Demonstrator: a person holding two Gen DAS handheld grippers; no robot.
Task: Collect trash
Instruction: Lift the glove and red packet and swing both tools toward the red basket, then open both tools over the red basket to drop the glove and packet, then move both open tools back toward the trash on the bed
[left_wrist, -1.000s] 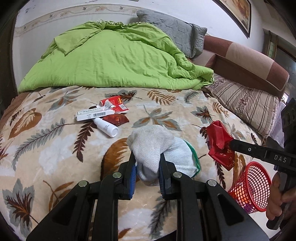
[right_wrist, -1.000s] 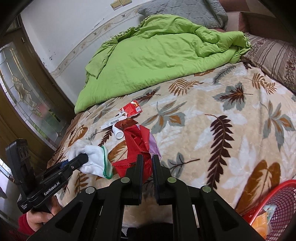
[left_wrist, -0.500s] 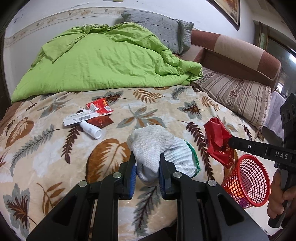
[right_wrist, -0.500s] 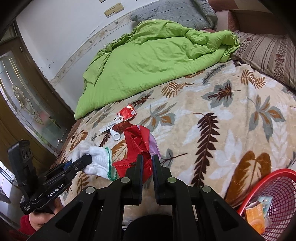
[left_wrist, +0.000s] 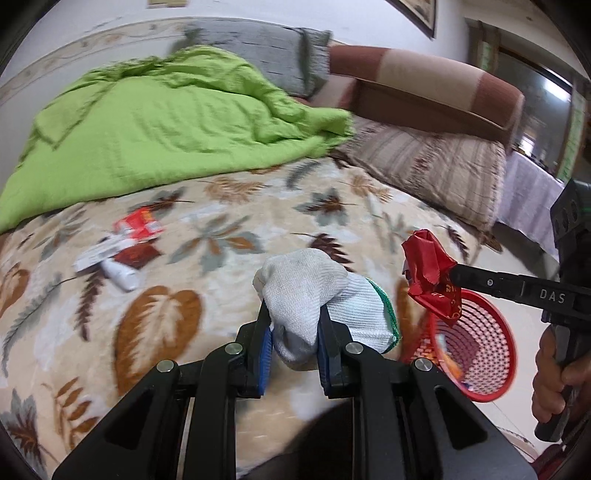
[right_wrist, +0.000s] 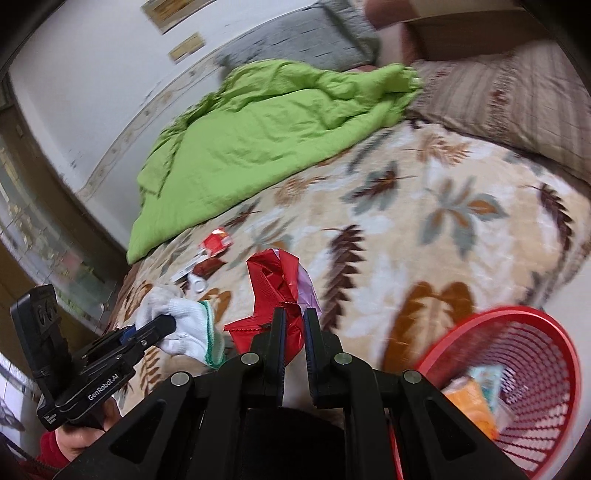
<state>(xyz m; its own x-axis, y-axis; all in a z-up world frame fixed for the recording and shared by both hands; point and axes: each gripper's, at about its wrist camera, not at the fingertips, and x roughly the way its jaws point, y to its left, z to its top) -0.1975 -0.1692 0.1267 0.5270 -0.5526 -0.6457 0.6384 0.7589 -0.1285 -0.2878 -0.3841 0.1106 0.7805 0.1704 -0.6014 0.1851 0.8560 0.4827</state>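
Surface: leaf-print blanket (left_wrist: 229, 221) on a bed, green quilt (left_wrist: 155, 122) behind.
Left gripper (left_wrist: 293, 334): you clamp a white glove (left_wrist: 306, 291).
Right gripper (right_wrist: 293, 328): clamped on a red wrapper (right_wrist: 273, 284).
Basket (right_wrist: 532, 321): on the floor off the bed's edge, down-right of your right gripper, the nearer one.
Left behind: small litter (left_wrist: 122, 251) on the blanket.

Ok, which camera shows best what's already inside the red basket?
The right wrist view: it looks into the red basket and shows an orange packet inside. The left wrist view sees the basket mostly through its mesh side, contents blurred.
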